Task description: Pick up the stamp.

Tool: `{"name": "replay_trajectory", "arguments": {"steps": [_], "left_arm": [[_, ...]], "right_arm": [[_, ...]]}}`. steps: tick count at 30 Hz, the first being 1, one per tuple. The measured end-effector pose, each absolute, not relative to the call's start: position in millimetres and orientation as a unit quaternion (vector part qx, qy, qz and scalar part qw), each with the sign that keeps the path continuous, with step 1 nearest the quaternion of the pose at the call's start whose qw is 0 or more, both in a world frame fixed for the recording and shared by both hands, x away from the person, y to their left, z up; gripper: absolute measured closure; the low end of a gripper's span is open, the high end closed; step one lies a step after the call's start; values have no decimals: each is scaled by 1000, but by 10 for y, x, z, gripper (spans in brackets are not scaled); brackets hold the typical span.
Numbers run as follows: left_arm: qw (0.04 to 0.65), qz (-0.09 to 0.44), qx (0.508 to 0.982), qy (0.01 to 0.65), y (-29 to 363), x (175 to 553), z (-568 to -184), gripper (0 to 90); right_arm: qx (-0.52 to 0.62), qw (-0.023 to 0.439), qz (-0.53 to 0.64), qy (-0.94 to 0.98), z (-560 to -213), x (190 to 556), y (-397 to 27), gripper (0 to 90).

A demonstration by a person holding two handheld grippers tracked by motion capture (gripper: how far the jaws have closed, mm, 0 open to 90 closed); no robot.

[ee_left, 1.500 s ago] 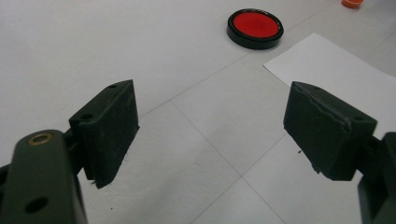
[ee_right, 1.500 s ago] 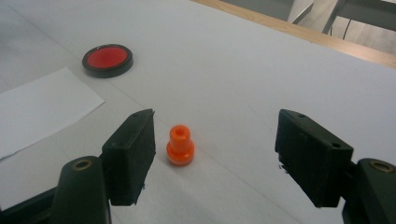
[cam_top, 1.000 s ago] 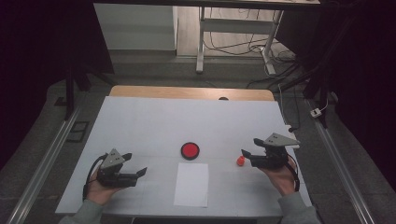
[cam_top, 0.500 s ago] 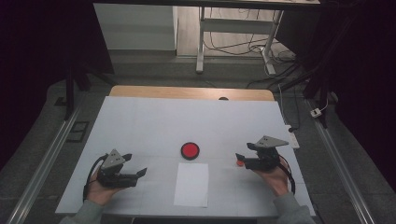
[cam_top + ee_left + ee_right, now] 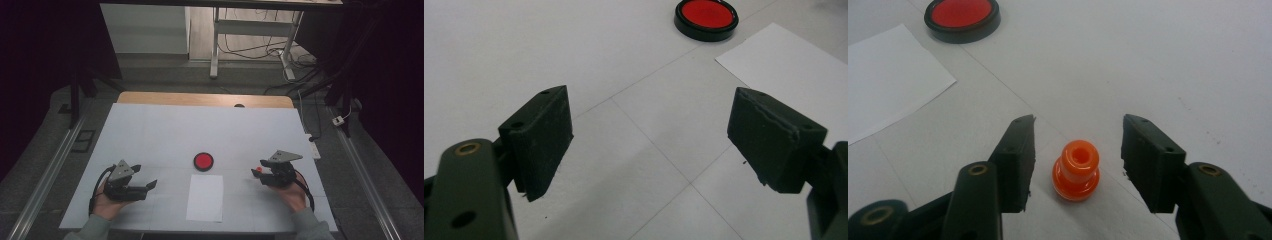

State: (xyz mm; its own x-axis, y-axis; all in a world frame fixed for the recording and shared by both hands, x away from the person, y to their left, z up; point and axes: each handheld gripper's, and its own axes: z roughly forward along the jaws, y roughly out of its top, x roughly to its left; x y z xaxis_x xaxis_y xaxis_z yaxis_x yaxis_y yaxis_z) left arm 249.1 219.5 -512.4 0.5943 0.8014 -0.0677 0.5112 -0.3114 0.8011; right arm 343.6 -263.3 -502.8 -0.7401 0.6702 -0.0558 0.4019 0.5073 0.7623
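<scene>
Right gripper (image 5: 1078,165) closing around orange peg (image 5: 1076,171).
Peg stands upright on desk (image 5: 150,130) near right edge, between the jaws, gaps visible both sides. Left gripper (image 5: 649,145) held wide, empty.

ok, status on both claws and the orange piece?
Right claw around the orange piece, jaws just closing in, pads not touching yet. Left claw open, nothing between. Piece upright on the table. Nothing in the way.
</scene>
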Motion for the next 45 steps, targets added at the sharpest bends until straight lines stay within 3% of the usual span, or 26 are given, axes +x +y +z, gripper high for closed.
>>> {"name": "replay_trajectory", "arguments": {"steps": [23, 45], "left_arm": [[412, 182, 793, 410, 2199, 2480, -5125, 190], [413, 178, 792, 414, 2208, 2492, -5134, 190]], "right_arm": [[309, 174, 381, 854, -5096, 3422, -2659, 713], [306, 179, 427, 832, -4997, 3365, -2701, 718]]}}
